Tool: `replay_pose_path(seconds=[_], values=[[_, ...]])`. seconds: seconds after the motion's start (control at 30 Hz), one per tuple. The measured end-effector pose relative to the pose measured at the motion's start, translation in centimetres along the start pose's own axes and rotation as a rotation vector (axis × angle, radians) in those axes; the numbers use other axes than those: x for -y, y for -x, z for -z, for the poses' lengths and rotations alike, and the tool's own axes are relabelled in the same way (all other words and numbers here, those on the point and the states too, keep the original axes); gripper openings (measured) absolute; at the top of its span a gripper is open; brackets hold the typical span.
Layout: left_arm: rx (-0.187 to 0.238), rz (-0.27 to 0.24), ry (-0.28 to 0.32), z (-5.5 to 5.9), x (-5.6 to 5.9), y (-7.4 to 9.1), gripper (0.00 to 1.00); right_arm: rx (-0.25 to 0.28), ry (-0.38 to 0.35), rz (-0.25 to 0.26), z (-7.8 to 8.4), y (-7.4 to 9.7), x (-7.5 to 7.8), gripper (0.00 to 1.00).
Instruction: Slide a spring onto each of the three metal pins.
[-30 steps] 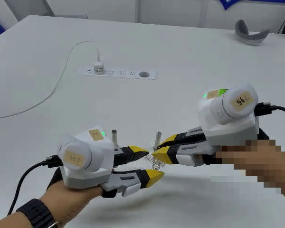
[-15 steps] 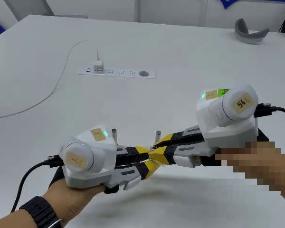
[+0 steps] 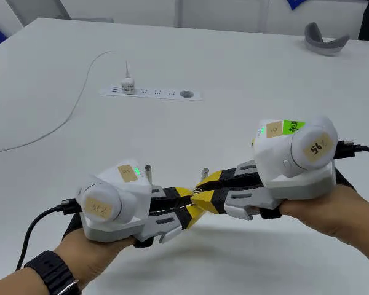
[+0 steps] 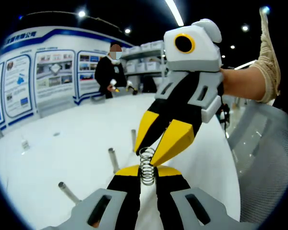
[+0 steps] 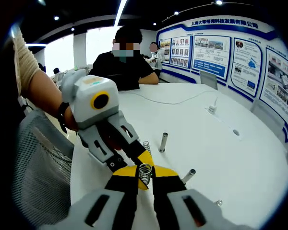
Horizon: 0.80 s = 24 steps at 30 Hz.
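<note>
Left gripper (image 3: 189, 204) now shut | right gripper (image 3: 202, 191) too, both on spring (image 4: 146, 166) | label (image 3: 315, 147) "56"

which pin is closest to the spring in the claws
The middle silver metal pin, just beside the held coiled wire spring; the far pin and near pin stand farther off.

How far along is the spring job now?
Done: nothing clear; the three pins look bare. In hand: one spring, pinched between left gripper and right gripper tips. Left: seemingly all three pins need springs.
</note>
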<state>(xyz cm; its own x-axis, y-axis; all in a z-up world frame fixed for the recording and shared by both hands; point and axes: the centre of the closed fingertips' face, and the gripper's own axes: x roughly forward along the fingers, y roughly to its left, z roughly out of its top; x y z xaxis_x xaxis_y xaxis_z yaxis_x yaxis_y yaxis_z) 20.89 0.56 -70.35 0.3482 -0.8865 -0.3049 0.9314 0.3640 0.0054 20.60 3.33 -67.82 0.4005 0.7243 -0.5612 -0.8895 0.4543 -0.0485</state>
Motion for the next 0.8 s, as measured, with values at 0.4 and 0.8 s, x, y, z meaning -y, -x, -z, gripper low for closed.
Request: replay_pose_path(seconds=[0.4, 0.8], values=[[0.004, 0.004, -0.001, -0.12, 0.14, -0.05, 0.11, -0.007, 0.02, 0.007, 0.25, -0.08, 0.02, 0.12], [0.012, -0.01, -0.006, -0.69, -0.18, 0.1, 0.17, 0.024, 0.005, 0.027, -0.26, 0.19, 0.51, 0.12]])
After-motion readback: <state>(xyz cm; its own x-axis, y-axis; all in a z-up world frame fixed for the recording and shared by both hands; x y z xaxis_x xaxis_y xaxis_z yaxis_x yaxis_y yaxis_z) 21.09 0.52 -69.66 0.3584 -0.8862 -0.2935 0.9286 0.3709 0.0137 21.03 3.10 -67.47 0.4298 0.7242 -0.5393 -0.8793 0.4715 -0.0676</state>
